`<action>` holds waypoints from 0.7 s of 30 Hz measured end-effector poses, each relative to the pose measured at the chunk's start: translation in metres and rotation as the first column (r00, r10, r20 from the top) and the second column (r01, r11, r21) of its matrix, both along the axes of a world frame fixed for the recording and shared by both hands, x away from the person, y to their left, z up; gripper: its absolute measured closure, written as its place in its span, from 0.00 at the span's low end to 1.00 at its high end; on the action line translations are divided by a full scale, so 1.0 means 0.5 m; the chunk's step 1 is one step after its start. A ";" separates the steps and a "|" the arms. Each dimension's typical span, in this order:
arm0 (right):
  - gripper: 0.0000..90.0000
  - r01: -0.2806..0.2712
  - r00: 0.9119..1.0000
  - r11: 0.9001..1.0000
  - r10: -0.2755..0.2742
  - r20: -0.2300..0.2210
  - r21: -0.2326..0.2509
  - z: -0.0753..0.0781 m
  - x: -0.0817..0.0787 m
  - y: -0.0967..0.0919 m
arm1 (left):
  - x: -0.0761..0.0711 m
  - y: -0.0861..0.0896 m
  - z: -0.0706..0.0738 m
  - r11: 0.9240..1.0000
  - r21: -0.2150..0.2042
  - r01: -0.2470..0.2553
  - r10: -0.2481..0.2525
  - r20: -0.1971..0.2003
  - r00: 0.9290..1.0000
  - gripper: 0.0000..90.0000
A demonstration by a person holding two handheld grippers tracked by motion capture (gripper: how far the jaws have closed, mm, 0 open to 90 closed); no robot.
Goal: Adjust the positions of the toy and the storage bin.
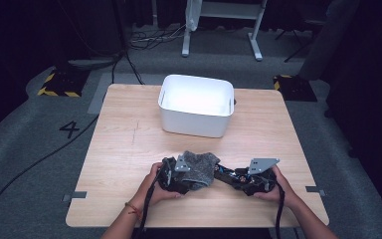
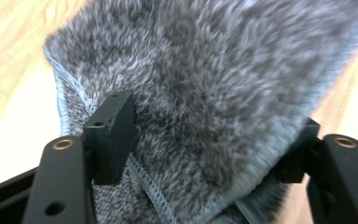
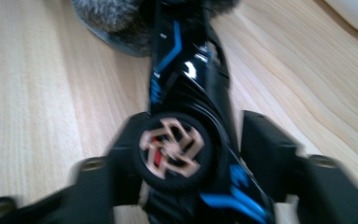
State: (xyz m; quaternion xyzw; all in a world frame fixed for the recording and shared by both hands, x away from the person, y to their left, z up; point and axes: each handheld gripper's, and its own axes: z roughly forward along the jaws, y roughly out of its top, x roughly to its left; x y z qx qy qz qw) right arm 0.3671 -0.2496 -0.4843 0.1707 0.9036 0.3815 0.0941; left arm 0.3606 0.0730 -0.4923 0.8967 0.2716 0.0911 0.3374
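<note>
A fuzzy grey cloth (image 1: 199, 168) is bunched near the table's front middle. My left gripper (image 1: 181, 175) is shut on the grey cloth (image 2: 205, 84), whose stitched hem sits between the two black jaws. To its right, my right gripper (image 1: 238, 177) is shut on a glossy black toy car with blue stripes (image 3: 191, 88); a bronze-spoked wheel (image 3: 173, 148) faces the camera between the jaws. The car's front end reaches under the cloth (image 3: 107, 18). A hand holds each gripper.
A white rectangular bin (image 1: 197, 105) stands at the back middle of the light wooden table (image 1: 119, 144). Bare wood lies on the left and right sides. Cables and a white stand's legs (image 1: 219, 30) lie on the floor beyond.
</note>
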 end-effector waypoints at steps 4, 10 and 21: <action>0.64 -0.024 1.000 1.000 0.024 0.005 -0.013 0.008 -0.010 -0.024 | 0.003 0.000 0.005 1.000 0.012 0.001 -0.002 0.033 0.999 0.76; 0.65 -0.002 1.000 1.000 0.002 -0.002 0.008 0.005 -0.005 -0.037 | -0.035 -0.020 0.025 0.984 -0.059 0.169 -0.163 0.103 0.981 0.88; 0.65 -0.008 0.999 0.998 0.010 -0.039 0.061 -0.001 0.001 -0.011 | -0.057 -0.162 0.024 0.945 -0.085 0.317 -0.303 0.144 0.942 0.85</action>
